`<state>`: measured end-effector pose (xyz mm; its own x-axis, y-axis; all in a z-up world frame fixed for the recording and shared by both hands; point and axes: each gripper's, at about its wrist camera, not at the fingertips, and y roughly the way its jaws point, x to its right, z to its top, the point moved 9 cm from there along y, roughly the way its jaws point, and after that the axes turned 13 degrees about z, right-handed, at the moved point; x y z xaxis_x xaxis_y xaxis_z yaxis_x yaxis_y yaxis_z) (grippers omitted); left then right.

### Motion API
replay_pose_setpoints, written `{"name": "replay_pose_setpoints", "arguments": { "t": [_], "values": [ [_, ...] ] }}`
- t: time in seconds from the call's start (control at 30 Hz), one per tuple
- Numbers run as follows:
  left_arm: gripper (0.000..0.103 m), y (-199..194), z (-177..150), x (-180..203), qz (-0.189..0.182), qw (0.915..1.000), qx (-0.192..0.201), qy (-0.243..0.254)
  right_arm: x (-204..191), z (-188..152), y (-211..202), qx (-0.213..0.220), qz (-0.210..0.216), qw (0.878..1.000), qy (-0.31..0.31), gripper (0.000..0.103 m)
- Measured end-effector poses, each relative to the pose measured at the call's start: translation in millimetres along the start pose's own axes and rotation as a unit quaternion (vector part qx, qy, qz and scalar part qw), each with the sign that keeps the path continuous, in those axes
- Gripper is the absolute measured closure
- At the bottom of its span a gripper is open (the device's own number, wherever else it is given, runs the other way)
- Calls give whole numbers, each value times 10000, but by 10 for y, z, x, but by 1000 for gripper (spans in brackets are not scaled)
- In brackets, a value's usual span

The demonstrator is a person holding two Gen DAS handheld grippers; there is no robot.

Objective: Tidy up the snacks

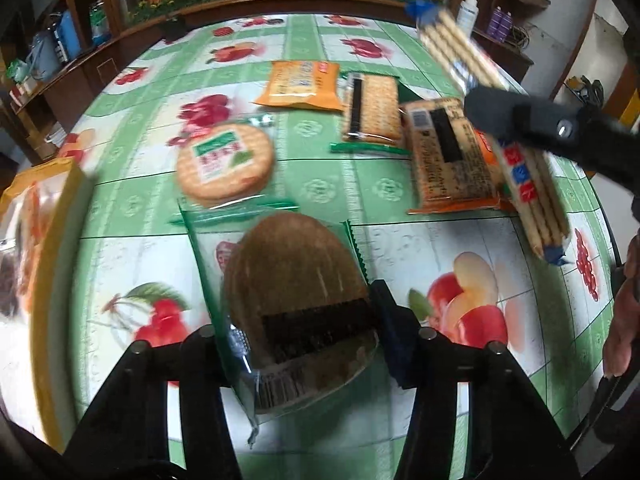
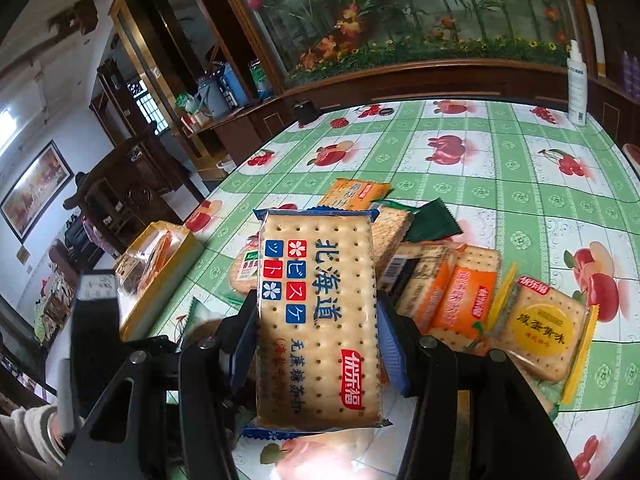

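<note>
My left gripper (image 1: 304, 320) is shut on a round brown biscuit pack (image 1: 296, 280) in a clear green-edged wrapper, held above the table. My right gripper (image 2: 316, 320) is shut on a blue-edged cracker pack (image 2: 318, 312) and holds it in the air; the same pack shows edge-on in the left wrist view (image 1: 524, 184), with the right gripper (image 1: 520, 120) clamped on it. A yellow box (image 2: 160, 276) with snacks inside sits at the table's left edge; it also shows in the left wrist view (image 1: 52, 264).
On the fruit-print tablecloth (image 1: 320, 188) lie a round cracker pack (image 1: 226, 164), an orange pack (image 1: 300, 84), a green-edged cracker pack (image 1: 374, 108) and an orange-edged pack (image 1: 452, 156). More orange and yellow packs (image 2: 536, 332) lie at the right. A white bottle (image 2: 576, 80) stands far back.
</note>
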<state>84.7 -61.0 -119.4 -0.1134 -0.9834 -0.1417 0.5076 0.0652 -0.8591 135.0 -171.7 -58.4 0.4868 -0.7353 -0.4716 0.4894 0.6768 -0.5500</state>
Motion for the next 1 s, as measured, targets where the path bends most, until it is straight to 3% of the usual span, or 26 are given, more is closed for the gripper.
{"name": "replay_pose_setpoints", "arguments": {
  "t": [0.37,0.47,0.67,0.77,1.0],
  "values": [
    [59,-378,-52,-651,-17,9988,251,-430,-500,-13,332,-274,219,9989,-315,49],
    [77,-472,-69,-872,32,9981,312,-537,-689,3,439,-324,307,9980,-438,49],
    [80,-487,-220,-1274,179,9967,215,-766,-1011,0,741,-472,524,9957,-597,49],
    [85,-517,-295,-1385,80,9961,191,-862,-1134,-38,839,-557,600,9945,-652,49],
    [85,-752,-291,-1544,-193,9943,360,-985,-1386,10,895,-616,631,9922,-877,49]
  ]
}}
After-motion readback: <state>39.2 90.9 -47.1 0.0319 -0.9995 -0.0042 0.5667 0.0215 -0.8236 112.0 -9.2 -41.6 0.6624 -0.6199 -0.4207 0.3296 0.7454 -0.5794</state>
